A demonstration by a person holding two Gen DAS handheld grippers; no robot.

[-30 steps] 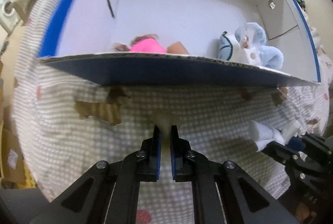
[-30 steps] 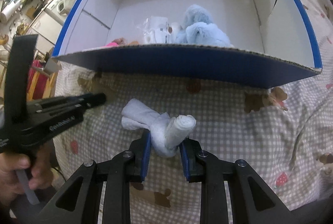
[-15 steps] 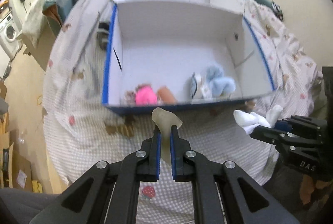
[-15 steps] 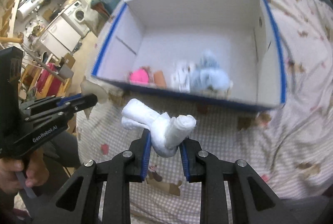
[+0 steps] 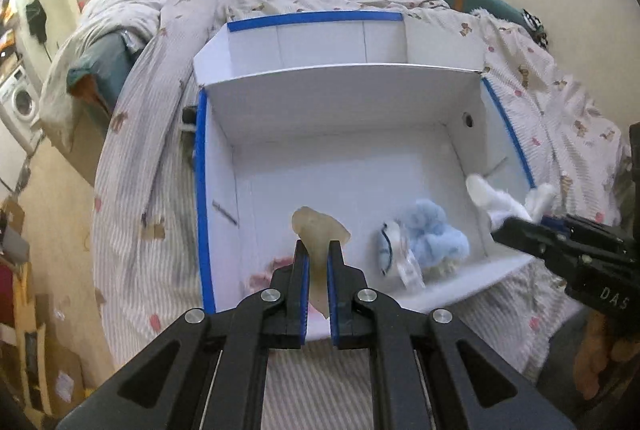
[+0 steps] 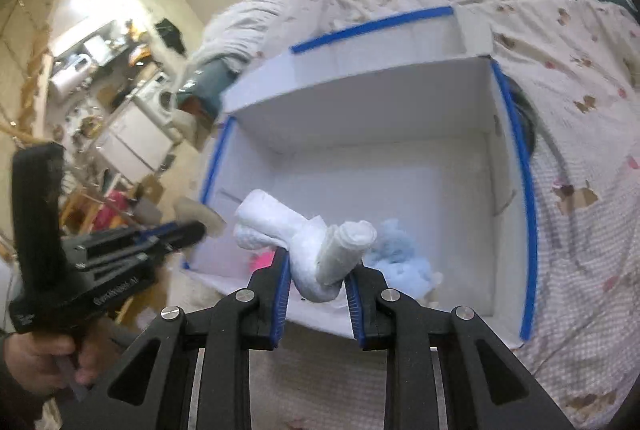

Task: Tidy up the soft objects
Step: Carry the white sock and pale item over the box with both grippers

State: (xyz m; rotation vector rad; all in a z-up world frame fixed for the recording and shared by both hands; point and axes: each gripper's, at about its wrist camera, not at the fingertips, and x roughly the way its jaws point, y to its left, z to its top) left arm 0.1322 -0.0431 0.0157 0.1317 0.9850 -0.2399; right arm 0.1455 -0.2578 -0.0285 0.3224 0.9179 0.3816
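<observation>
Above the box [image 6: 528, 190], white knotted cloth roll [image 6: 316, 250], thin beige piece [image 5: 318, 234]

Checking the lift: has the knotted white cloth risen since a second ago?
Yes. The white cloth was below the box wall on the bedspread; now it's above the rim.

Left claw [image 5: 318, 262] clamped tight on a thin piece, angled down. Right claw [image 6: 318, 270] pinched narrow on a roll, also angled down.
</observation>
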